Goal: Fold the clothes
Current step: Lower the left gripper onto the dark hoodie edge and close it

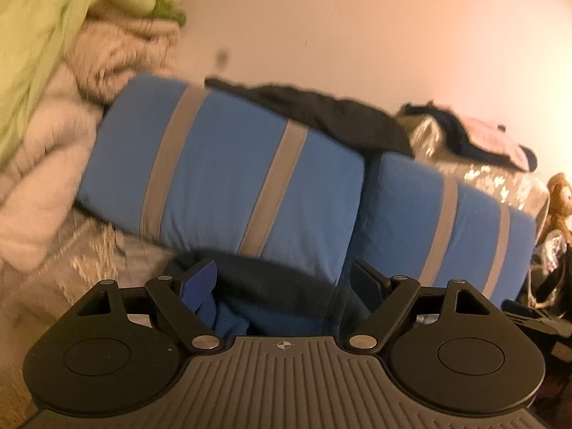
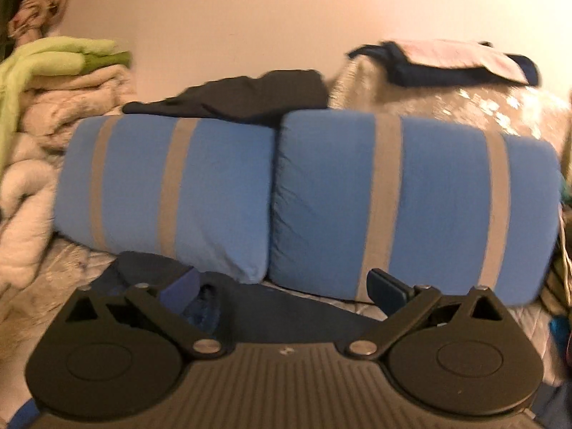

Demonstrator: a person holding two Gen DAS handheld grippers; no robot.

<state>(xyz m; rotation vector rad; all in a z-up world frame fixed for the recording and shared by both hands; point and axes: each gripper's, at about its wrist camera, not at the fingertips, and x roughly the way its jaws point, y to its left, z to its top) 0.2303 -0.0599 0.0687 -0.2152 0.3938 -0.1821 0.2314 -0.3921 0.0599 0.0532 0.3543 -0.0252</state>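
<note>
Left gripper (image 1: 282, 282) spread wide over dark blue garment (image 1: 271, 296), apparently not pinching it. Right gripper (image 2: 286, 286) spread, empty, garment (image 2: 271, 304) beneath. Striped blue cushions (image 2: 279, 193) block ahead; open room above.

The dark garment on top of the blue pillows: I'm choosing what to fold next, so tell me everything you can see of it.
The dark garment looks black or very dark navy, a soft, matte fabric. It lies crumpled and unfolded, spread in a low heap along the top of the left pillow, reaching the seam with the right pillow. It sits against the plain wall; its right end meets the patterned cover. Blur hides any sleeves, collar or print, so its type is unclear. Neither tongs touch it.
</note>
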